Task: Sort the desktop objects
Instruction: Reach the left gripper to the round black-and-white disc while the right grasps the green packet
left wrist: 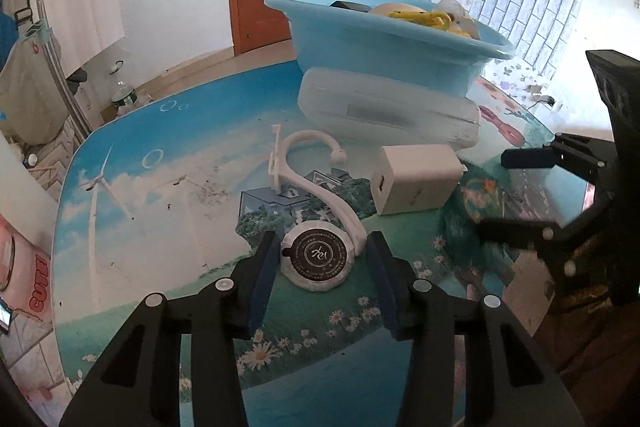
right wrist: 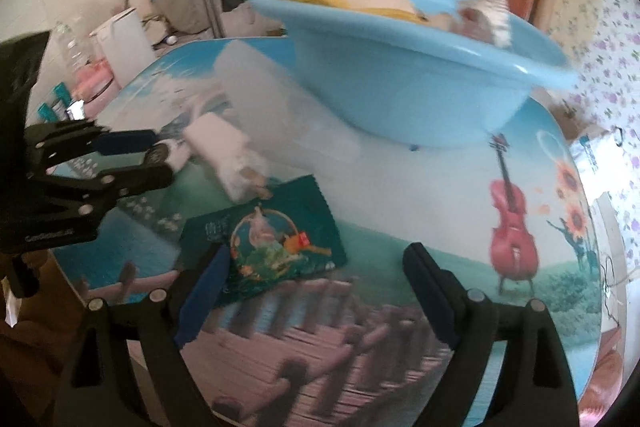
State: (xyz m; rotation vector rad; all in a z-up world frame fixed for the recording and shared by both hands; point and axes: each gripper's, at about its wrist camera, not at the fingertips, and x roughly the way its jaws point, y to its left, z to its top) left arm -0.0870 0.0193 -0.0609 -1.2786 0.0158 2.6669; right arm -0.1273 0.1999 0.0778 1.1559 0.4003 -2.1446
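Note:
My left gripper (left wrist: 320, 259) is open, its blue pads either side of a round white wrapped puck with a dark label (left wrist: 318, 255) on the table. A white plastic hook (left wrist: 316, 183) lies just behind the puck, a white charger block (left wrist: 416, 178) to the right. A blue basin (left wrist: 384, 39) holding yellow and white items stands behind on a frosted case (left wrist: 388, 113). My right gripper (right wrist: 316, 267) is open and empty above a green card (right wrist: 268, 239). The basin (right wrist: 400, 83) and the charger (right wrist: 228, 155) also show in the right wrist view.
The round table (left wrist: 140, 187) has a printed landscape cover. The right gripper (left wrist: 536, 195) shows at the right of the left wrist view, the left gripper (right wrist: 132, 159) at the left of the right wrist view. A wooden door and floor clutter lie beyond.

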